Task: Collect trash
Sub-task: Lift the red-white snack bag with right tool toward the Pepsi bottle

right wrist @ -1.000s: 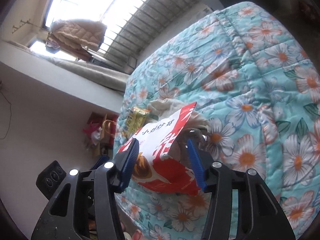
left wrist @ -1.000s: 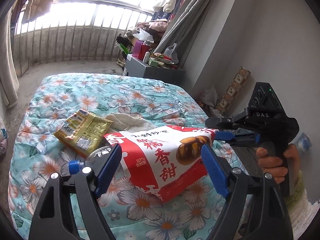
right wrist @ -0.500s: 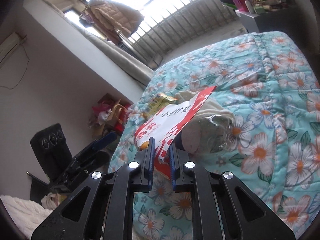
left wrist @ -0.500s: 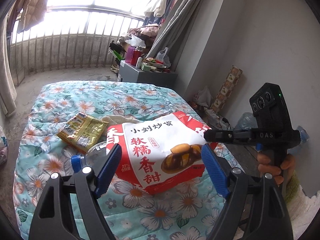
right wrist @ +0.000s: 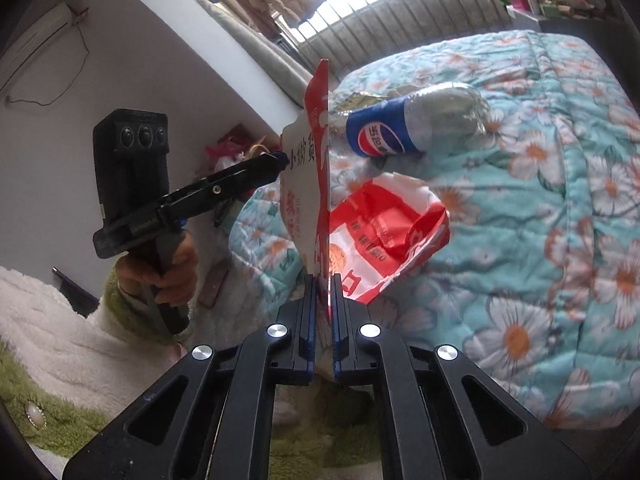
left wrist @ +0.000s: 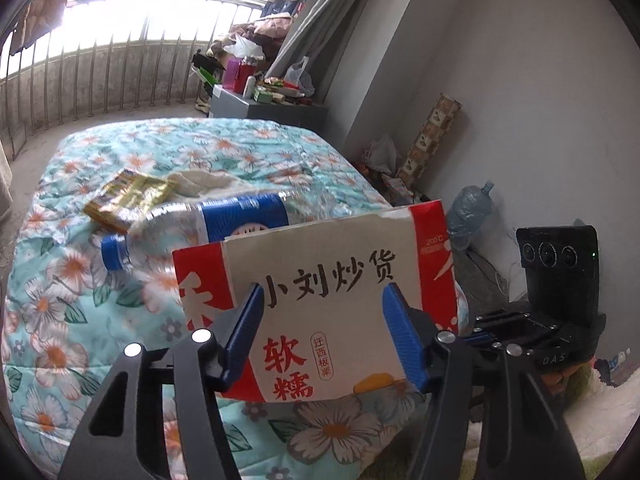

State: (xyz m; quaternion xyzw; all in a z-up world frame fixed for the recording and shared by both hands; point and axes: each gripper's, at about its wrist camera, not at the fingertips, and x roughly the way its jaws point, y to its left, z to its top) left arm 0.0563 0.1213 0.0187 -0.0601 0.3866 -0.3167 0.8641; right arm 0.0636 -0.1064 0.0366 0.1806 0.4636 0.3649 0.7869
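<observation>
Over on the left, your left hand [right wrist: 160, 268] is wrapping the black handle, a fluffy green-and-white sleeve [right wrist: 80, 320] showing below it, and your left gripper [left wrist: 324, 328] is reaching toward the front face of the red-and-white snack bag [left wrist: 340, 304]. Its blue jaws are closing, standing either side of the printed panel, but the pads are not pressing on it; the bag's face is sitting just beyond them. Moving right, your right gripper [right wrist: 323, 300] is pinching the bag's side edge, jaws together on the thin seam, and you're holding the bag [right wrist: 316, 184] upright at the near edge of the bed, its mouth gaping open toward the right with the red lining showing. Just behind the bag, a clear plastic bottle [left wrist: 200, 224] with a blue label and blue cap is lying on its side on the floral quilt [left wrist: 240, 148]. Further back on the left of the quilt, a yellow wrapper [left wrist: 128, 196] is lying flat, and beside it a crumpled white cloth [left wrist: 200, 180] is resting. Far right, against the grey wall, a large water jug [left wrist: 468, 212] is standing on the floor.
</observation>
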